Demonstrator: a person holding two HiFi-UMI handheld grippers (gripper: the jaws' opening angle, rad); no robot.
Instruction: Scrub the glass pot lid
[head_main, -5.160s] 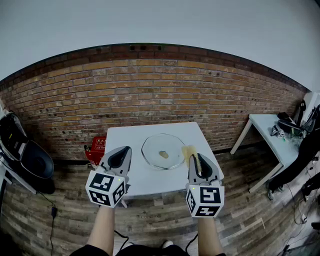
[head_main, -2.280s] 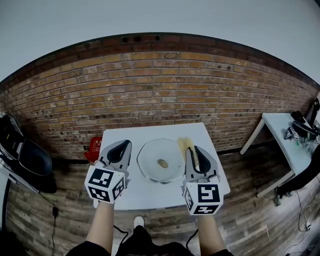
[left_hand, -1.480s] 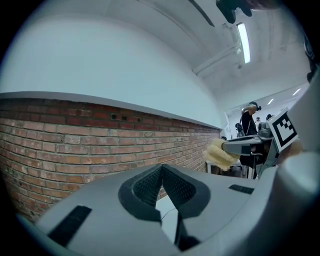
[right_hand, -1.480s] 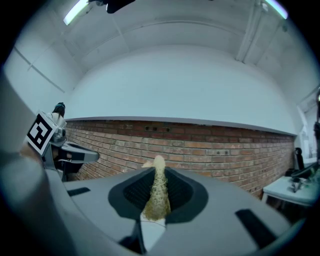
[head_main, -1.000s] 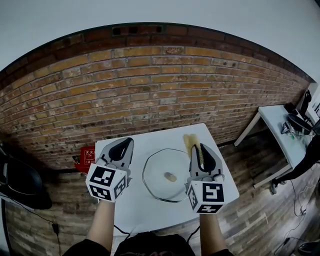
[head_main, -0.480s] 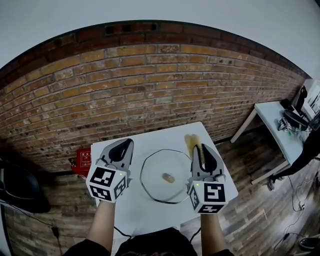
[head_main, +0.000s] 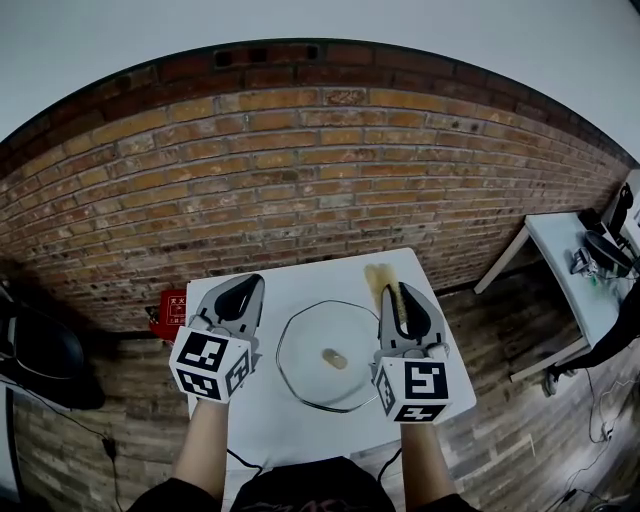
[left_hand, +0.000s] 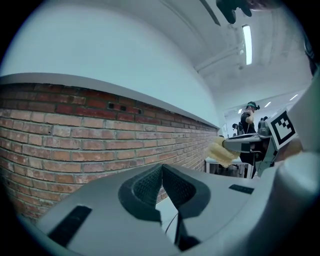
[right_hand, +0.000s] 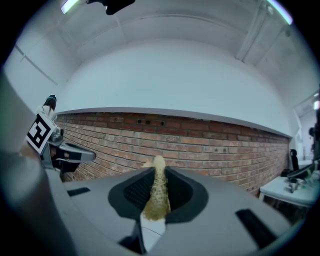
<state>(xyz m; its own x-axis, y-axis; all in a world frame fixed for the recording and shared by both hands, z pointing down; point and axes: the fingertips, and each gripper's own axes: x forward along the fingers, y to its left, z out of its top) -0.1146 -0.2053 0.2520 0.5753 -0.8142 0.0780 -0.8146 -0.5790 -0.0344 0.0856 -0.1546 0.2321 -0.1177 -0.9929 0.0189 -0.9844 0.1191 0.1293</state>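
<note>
The round glass pot lid (head_main: 328, 354) lies flat in the middle of the white table (head_main: 260, 420), with a small tan knob at its centre. My left gripper (head_main: 246, 287) hovers over the table to the left of the lid, shut and empty. In the left gripper view its jaws (left_hand: 161, 184) meet with nothing between them. My right gripper (head_main: 402, 297) hangs at the lid's right edge, shut on a yellow sponge (head_main: 385, 283). The sponge (right_hand: 158, 195) sticks out past the jaws, pinched between them (right_hand: 158, 186).
A brick wall (head_main: 300, 190) runs behind the table. A red box (head_main: 167, 309) sits on the floor at the table's left. A second white table (head_main: 590, 270) with dark items stands far right. Dark equipment (head_main: 30, 350) is at the left edge.
The view has shifted slightly. Both grippers hold much the same places over the table, the right one still with the sponge.
</note>
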